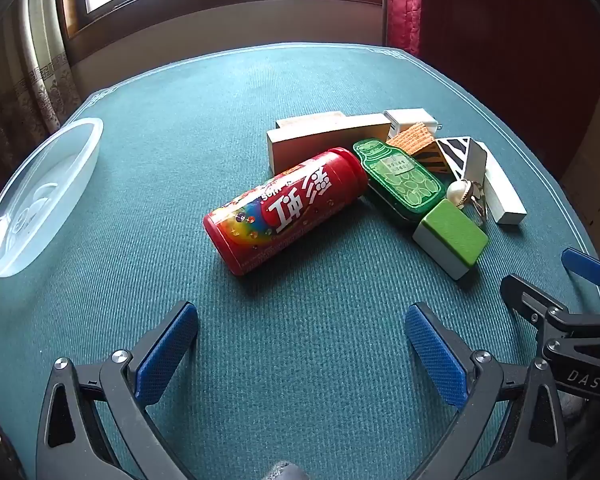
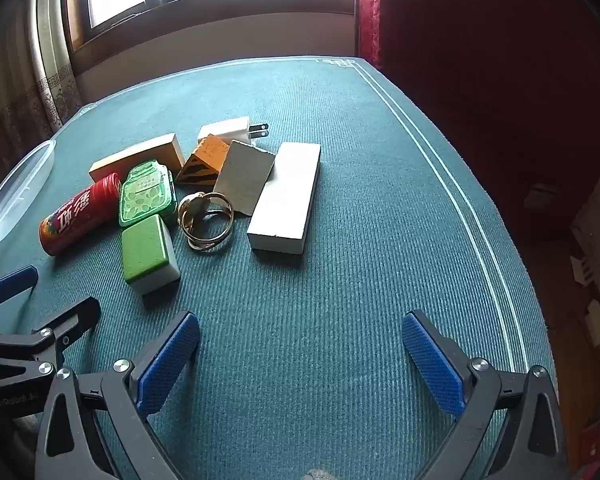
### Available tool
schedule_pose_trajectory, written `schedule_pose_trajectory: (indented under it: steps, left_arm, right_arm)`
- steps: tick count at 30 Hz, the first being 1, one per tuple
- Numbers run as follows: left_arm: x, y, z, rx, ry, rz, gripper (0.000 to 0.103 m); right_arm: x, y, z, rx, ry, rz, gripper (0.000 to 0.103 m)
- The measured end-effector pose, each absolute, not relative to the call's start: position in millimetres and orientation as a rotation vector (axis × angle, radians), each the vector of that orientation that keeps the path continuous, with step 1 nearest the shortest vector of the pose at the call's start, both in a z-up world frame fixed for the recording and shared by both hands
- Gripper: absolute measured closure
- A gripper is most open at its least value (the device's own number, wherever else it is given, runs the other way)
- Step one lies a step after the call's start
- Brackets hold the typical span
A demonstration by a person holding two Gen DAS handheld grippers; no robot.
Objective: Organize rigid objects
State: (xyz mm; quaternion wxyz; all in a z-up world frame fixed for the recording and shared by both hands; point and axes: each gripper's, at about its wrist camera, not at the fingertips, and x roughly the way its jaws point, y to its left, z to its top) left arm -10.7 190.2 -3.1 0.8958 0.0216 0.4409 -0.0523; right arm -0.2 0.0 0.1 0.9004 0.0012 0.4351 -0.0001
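Left claw (image 1: 301, 354): wide apart, nothing between its blue pads, low over the near part of the table.
Right claw (image 2: 300, 354): also wide, holding nothing, just right of the left claw.
Table (image 1: 260, 92): covered in teal cloth with a pale border line.
Can (image 1: 286, 210): red, lying on its side mid-table, its top end touching the green tin.
Tin (image 1: 398, 180): green, bottle-shaped, flat on the cloth between the can and the ring.
Tile (image 1: 452, 238): green top, white base, nearest the claws, just beside the tin.
Ring (image 2: 206, 220): gold with a pearl, between the tile and the white blocks.
Wood block (image 1: 324, 138): tan, behind the can.
Charger (image 2: 232, 130): white, prongs pointing right, farthest back.
Wedge (image 2: 206, 160): orange with black stripes, in front of the charger.
White block (image 2: 286, 196): long, rightmost of the pile.
Tub (image 1: 40, 196): clear plastic, at the table's left edge, well apart from the pile.
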Motion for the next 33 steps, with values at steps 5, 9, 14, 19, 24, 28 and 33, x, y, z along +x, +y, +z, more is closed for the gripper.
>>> schedule_pose_trajectory:
  steps: [5,9,14,19,24,28,33]
  left_arm:
    - [-10.3,189.8,-3.1,0.048,0.917,-0.108,0.0]
    - [-10.4,191.2,-3.3,0.047,0.916,-0.116,0.0]
    - [-9.4,191.9,-3.0,0.048,0.916,-0.118,0.0]
    - [-9.5,191.8,-2.3,0.047,0.916,-0.115,0.0]
    - [-10.0,191.3,-2.6,0.045,0.915,-0.112,0.0]
    - [-10.1,191.0,-2.8,0.044,0.914,-0.111,0.0]
    - [-10.1,190.9,-2.8,0.044,0.914,-0.11,0.0]
  right_arm:
    - [-0.6,0.0,0.1,0.003,0.904,0.001,0.0]
    - [0.0,-0.1,0.1,0.003,0.905,0.002,0.0]
    - [-0.1,0.4,0.1,0.001,0.905,0.003,0.0]
    - [-0.1,0.2,0.1,0.002,0.905,0.003,0.0]
    - [2.8,-1.8,0.1,0.001,0.905,0.005,0.0]
    - [2.3,-2.9,0.0,0.001,0.905,0.005,0.0]
    - [3.7,-4.1,-0.3,0.0,0.905,0.007,0.0]
